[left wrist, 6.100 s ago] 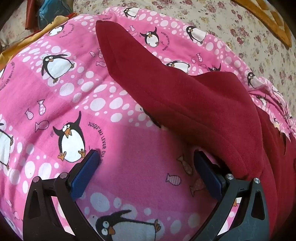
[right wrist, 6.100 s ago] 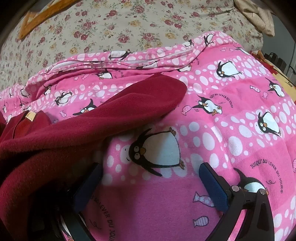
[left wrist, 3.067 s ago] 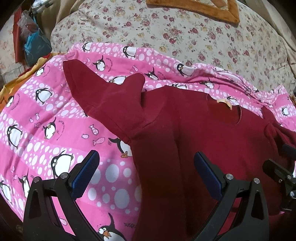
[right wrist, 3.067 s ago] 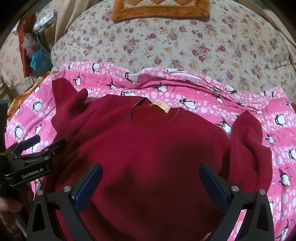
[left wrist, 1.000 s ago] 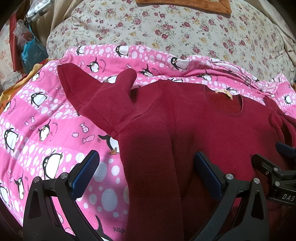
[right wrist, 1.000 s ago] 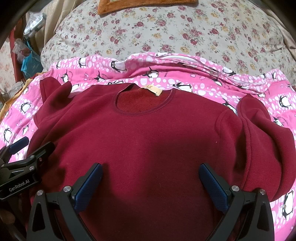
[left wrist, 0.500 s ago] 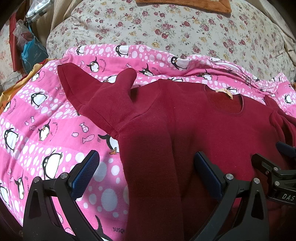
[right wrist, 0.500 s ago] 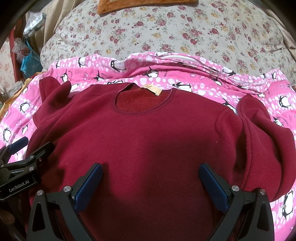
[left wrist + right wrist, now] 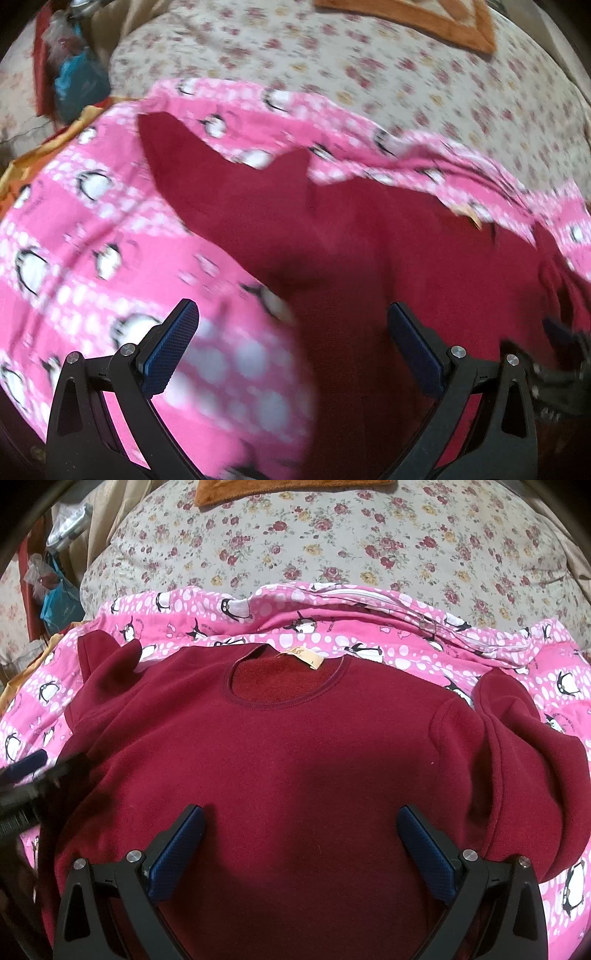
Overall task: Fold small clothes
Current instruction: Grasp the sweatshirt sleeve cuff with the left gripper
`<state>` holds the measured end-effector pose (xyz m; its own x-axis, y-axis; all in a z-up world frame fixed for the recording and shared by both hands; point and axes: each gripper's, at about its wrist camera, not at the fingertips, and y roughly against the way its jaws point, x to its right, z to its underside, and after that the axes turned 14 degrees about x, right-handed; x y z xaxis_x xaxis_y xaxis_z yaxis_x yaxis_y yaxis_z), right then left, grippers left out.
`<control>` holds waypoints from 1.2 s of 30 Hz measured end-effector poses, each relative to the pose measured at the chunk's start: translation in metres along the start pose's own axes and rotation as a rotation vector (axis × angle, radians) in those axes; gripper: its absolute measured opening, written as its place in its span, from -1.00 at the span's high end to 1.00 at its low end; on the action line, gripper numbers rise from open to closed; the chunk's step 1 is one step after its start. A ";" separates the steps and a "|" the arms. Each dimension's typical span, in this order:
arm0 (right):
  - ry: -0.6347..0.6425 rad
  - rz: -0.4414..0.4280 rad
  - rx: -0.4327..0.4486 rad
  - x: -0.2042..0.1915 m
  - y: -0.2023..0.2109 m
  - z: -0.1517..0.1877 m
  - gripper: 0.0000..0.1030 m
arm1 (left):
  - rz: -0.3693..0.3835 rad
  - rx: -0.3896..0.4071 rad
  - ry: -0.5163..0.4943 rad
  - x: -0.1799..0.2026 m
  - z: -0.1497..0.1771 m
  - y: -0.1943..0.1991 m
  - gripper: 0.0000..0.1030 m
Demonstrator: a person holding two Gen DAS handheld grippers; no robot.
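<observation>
The dark red sweater [image 9: 295, 753] is laid flat, front up, across the frame's centre on the penguin blanket [image 9: 369, 635], no fold yet judged made, while the left gripper [image 9: 291, 350] and right gripper [image 9: 299, 845] are held wide apart and empty, the left view being motion-blurred.

Dark red fleece sweater [image 9: 280, 760], spread flat.
It lies front-up ahead of the tool, neckline far, both sleeves bunched at its sides.

One red sweater [image 9: 295, 757], two grippers, perhaps one blanket [image 9: 369, 642] (penguin print).
</observation>
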<state>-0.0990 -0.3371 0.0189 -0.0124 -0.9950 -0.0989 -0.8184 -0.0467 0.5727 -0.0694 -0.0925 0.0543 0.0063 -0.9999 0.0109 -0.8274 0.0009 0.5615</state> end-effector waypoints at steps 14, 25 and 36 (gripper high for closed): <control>0.010 0.008 -0.008 0.000 -0.001 0.000 -1.00 | -0.308 0.016 0.183 -0.144 -0.089 -0.125 -0.91; -0.002 -0.009 -0.017 0.000 -0.004 -0.002 -1.00 | -0.286 -0.037 0.212 -0.158 -0.091 -0.193 -0.35; -0.003 -0.010 -0.019 0.000 -0.005 -0.002 -1.00 | 0.006 -0.028 0.396 -0.182 -0.093 -0.141 0.81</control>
<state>-0.0939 -0.3372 0.0179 -0.0057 -0.9942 -0.1074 -0.8076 -0.0587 0.5868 0.0989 0.0909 0.0502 0.2226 -0.9176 0.3294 -0.8126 0.0121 0.5828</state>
